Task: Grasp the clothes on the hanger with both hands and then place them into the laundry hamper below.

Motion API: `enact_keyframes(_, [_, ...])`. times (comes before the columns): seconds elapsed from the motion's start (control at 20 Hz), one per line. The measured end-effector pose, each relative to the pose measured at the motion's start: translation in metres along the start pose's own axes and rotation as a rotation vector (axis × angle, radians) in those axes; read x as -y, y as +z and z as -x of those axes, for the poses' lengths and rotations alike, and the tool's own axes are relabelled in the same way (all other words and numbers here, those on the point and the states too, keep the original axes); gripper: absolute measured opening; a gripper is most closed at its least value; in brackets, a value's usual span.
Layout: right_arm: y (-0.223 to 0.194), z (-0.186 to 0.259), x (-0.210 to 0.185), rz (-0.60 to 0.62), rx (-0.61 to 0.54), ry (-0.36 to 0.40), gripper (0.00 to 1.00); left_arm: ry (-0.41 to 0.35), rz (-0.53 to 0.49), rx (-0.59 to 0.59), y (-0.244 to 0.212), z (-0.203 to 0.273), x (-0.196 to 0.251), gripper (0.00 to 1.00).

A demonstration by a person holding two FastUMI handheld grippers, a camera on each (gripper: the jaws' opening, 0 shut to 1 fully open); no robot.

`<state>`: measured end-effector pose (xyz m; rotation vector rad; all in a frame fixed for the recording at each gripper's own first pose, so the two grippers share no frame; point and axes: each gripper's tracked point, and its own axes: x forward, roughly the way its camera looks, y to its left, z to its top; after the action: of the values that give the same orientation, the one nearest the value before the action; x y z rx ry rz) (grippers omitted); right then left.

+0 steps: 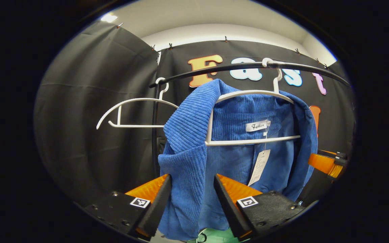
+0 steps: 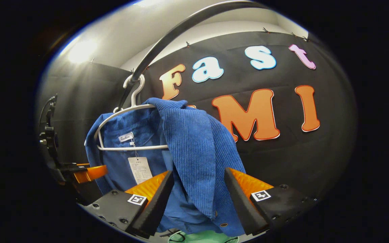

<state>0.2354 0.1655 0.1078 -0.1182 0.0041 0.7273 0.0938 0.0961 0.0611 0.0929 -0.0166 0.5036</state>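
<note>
A blue ribbed jacket (image 1: 235, 148) hangs on a white hanger (image 1: 252, 92) from a black rail (image 1: 235, 66). In the left gripper view my left gripper (image 1: 192, 199) is open, and the jacket's front panel hangs between its fingers without being pressed. The right gripper (image 1: 326, 163) shows at the jacket's far side. In the right gripper view my right gripper (image 2: 199, 199) is open astride the other front panel of the jacket (image 2: 194, 152), below the hanger (image 2: 130, 108). The left gripper (image 2: 86, 172) sits beyond the jacket. A pale green hamper (image 1: 214, 237) (image 2: 201, 238) peeks out below.
An empty white hanger (image 1: 133, 113) hangs on the same rail, left of the jacket. A paper tag (image 1: 259, 167) (image 2: 139, 169) dangles from the collar. The rail (image 2: 181, 30) curves overhead, and black cloth walls close in behind and beside.
</note>
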Motion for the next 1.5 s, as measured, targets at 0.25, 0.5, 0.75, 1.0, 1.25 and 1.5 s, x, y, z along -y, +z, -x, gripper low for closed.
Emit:
enact_keyframes(0.25, [-0.006, -0.021, -0.002, -0.087, -0.004, -0.013, 0.70, -0.032, 0.009, 0.000, 0.006, -0.012, -0.024, 0.28])
enact_keyframes(0.5, [0.001, -0.024, -0.010, -0.241, 0.004, 0.046, 0.17, -0.107, 0.042, -0.014, 0.022, -0.016, -0.032, 0.01])
enact_keyframes(0.75, [0.042, -0.021, -0.001, -0.468, 0.075, 0.132, 0.13, -0.128, 0.090, 0.031, 0.057, -0.020, -0.061, 0.02])
enact_keyframes(1.0, [0.072, -0.019, 0.022, -0.592, 0.166, 0.156, 0.11, -0.119, 0.090, 0.080, 0.082, -0.030, -0.085, 0.02])
enact_keyframes(1.25, [0.071, -0.027, 0.042, -0.659, 0.175, 0.125, 0.07, -0.110, 0.140, 0.105, 0.092, -0.045, -0.101, 0.00])
enact_keyframes(1.5, [0.076, -0.030, 0.057, -0.673, 0.192, 0.112, 0.07, -0.114, 0.149, 0.080, 0.082, -0.062, -0.111, 0.02])
